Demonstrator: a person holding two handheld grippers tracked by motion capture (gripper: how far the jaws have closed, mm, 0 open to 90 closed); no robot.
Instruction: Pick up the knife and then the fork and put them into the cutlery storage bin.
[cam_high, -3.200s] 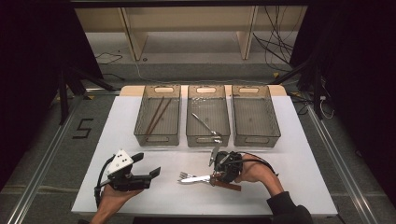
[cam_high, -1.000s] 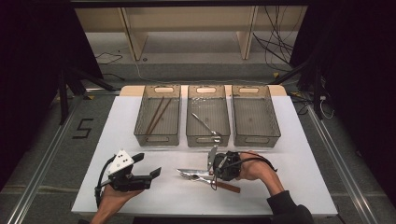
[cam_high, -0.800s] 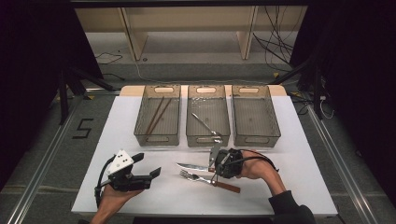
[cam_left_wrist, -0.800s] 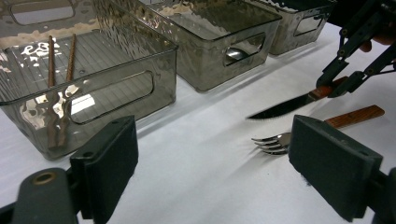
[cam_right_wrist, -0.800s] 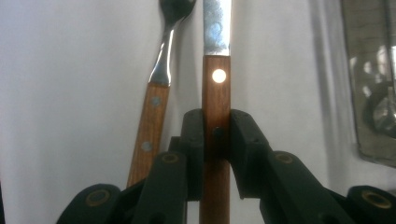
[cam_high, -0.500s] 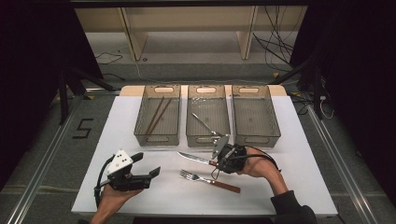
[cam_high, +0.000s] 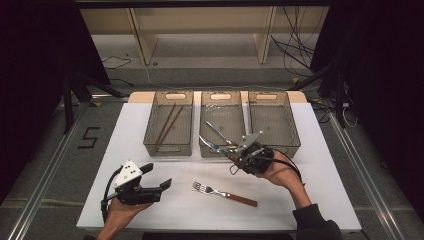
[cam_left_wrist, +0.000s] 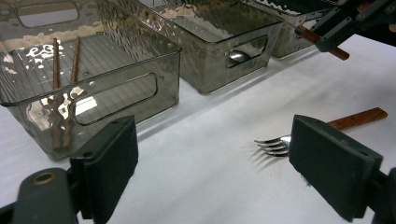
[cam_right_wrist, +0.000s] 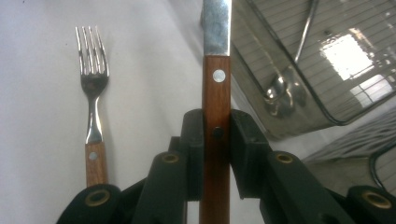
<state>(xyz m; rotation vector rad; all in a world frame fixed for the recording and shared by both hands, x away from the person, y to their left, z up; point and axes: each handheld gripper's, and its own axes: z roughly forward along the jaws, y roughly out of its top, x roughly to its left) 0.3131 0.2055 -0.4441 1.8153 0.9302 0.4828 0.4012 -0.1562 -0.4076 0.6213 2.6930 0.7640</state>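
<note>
One claw level, gripping knife

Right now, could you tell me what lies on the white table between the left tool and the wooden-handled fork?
Nothing: in the high view, bare white table separates the open left tool from the wooden-handled fork.
</note>
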